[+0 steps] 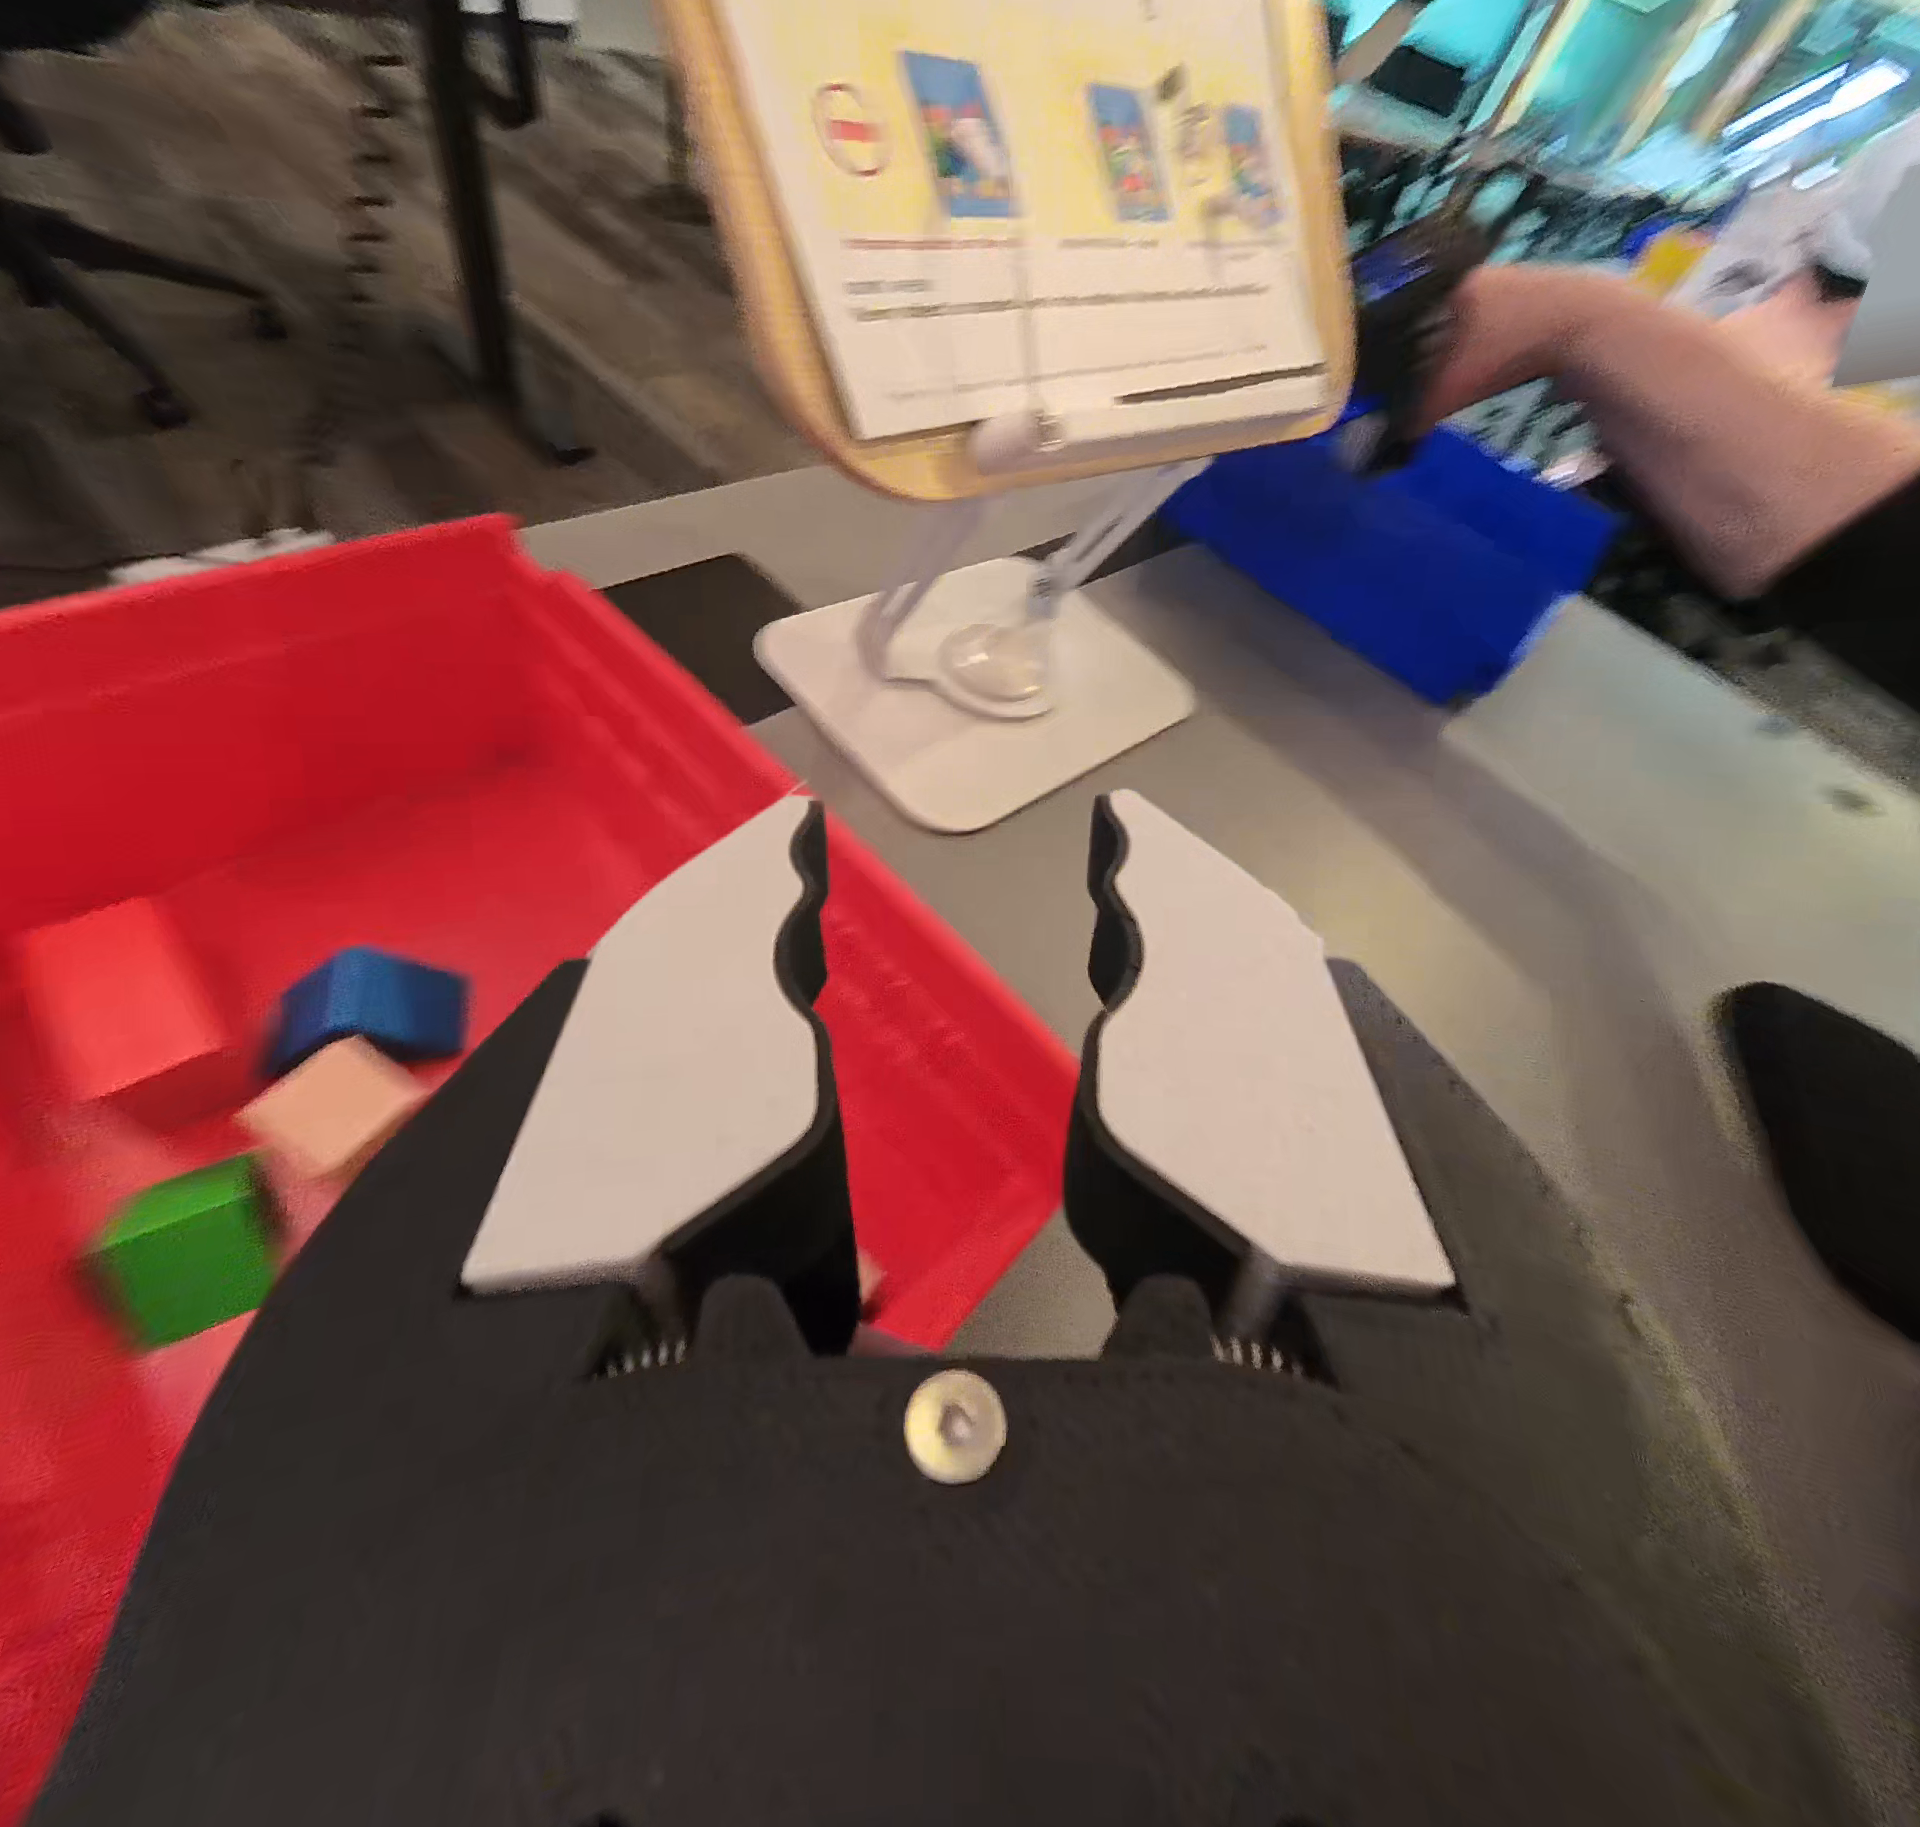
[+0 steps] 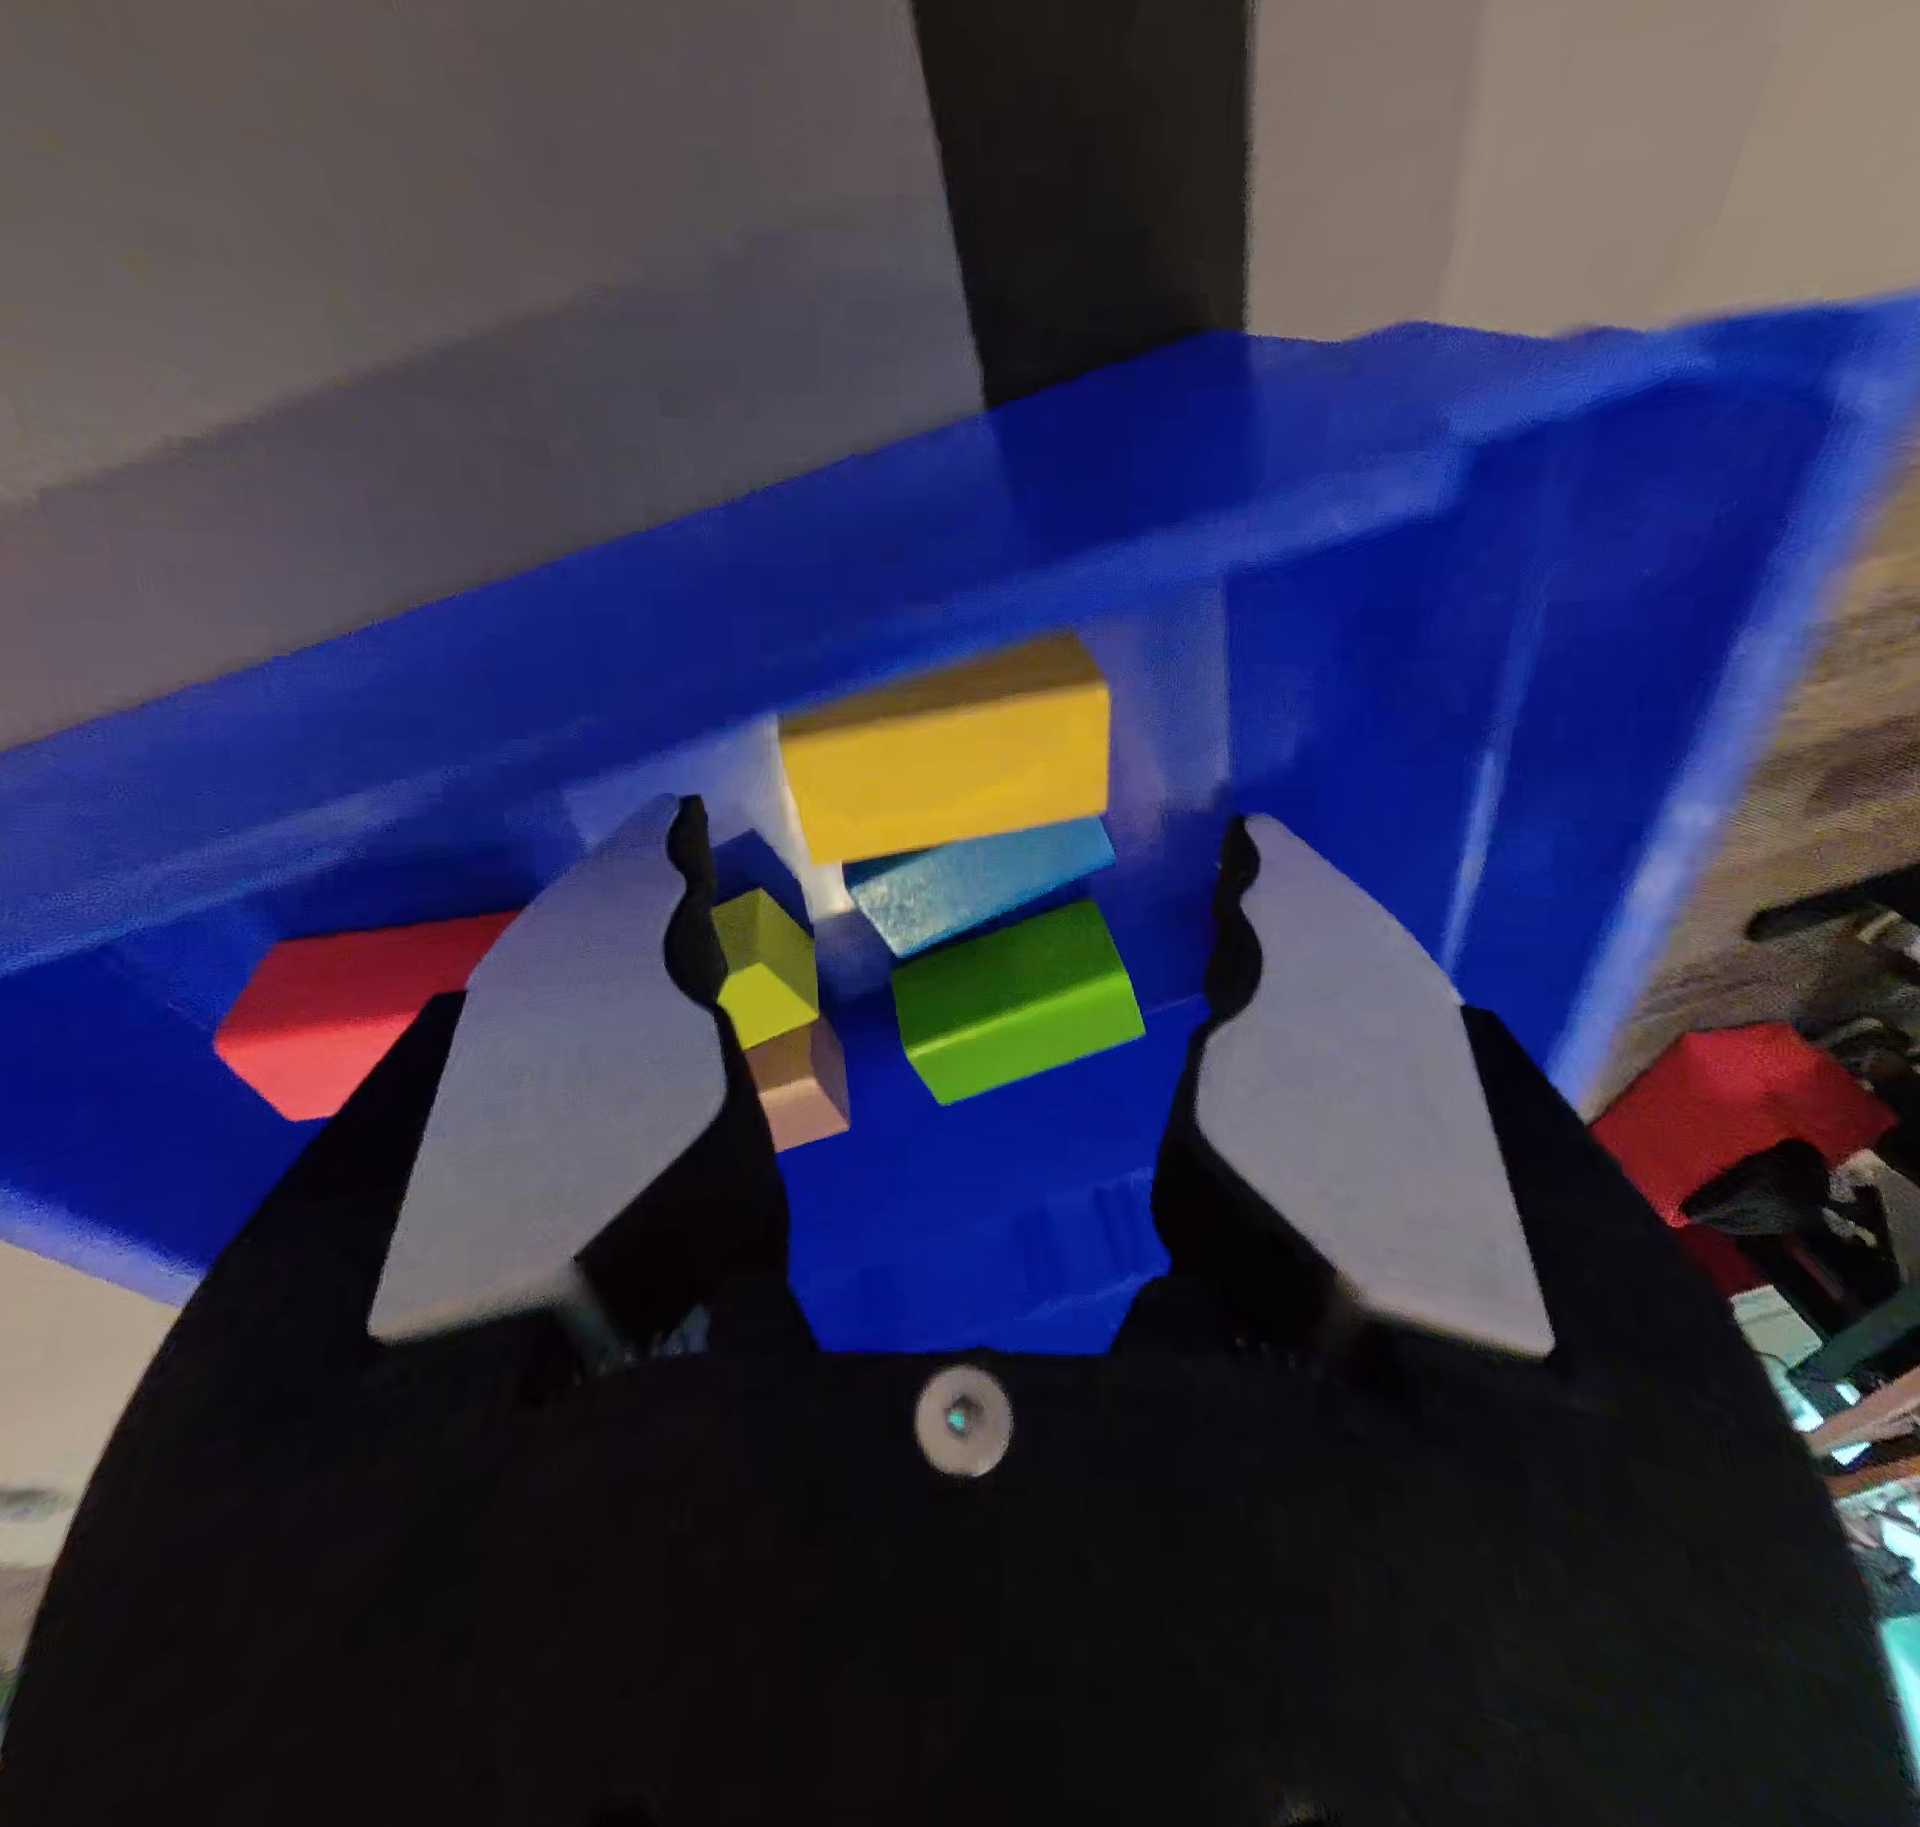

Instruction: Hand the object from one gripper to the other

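1. Looking along the left gripper (image 1: 956,842) in the left wrist view: its two fingers (image 1: 707,1029) stand apart with nothing between them, above the right rim of one red bin (image 1: 436,697) and the grey table (image 1: 1455,894).
2. Four blocks show in the red bin: one red block (image 1: 114,1008), one blue block (image 1: 369,1008), one tan block (image 1: 327,1123) and one green block (image 1: 187,1247). All are blurred, and the gripper body cuts off the tan one, so any further blocks are hidden.
3. One board (image 1: 997,167) on a white stand (image 1: 977,697) rises behind; its top is cut off by the frame. One blue bin (image 1: 1403,551) sits far right, where a person's sleeve (image 1: 1662,427) reaches with the right gripper (image 1: 1403,375), too blurred to judge there.
4. Turning to the right wrist view: the right gripper (image 2: 961,842) hangs over the blue bin (image 2: 1351,634), jaws wide and gripping nothing; no pad touches a block.
5. Six blocks lie in this bin: one yellow block (image 2: 945,759), one light-blue block (image 2: 977,884), one green block (image 2: 1013,1008), one lime block (image 2: 764,967), one tan block (image 2: 805,1091) and one red block (image 2: 343,1008). The left finger (image 2: 582,1029) partly covers the lime, tan and red ones.
6. Which block is to be handed over cannot be told; every block lies in a bin.
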A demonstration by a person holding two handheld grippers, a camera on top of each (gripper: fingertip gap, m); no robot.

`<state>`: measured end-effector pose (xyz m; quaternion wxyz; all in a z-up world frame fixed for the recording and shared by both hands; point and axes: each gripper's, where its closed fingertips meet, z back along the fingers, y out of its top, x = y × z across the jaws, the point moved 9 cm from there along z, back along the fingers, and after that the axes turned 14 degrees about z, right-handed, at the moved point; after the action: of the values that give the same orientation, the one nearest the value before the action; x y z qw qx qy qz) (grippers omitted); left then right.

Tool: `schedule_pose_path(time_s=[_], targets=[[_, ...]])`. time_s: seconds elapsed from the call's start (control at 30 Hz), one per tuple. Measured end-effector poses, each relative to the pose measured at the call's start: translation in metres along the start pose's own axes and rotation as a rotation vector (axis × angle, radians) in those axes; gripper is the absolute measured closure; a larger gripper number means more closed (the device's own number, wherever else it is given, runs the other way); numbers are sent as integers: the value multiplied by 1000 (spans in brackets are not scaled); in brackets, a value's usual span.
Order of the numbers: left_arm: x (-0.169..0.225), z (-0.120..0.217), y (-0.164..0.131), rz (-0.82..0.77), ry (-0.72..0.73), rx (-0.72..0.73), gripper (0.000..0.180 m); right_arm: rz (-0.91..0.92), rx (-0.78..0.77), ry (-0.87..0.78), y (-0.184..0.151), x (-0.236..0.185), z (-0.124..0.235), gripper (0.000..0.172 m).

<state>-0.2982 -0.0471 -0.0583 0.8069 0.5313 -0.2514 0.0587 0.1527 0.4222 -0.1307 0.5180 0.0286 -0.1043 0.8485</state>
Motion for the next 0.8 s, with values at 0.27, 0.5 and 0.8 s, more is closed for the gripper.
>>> schedule_pose_path(time_s=[0.27,0.5,0.8], targets=[[-86,-13,31,-230,512,-411,126,-249,305,-363,6,-60,125,99],[-146,-68,37,19,659,-647,129,-144,488,-535,86,-129,184,109],[-192,-97,19,94,934,-870,133,-21,615,-525,143,-150,183,113]])
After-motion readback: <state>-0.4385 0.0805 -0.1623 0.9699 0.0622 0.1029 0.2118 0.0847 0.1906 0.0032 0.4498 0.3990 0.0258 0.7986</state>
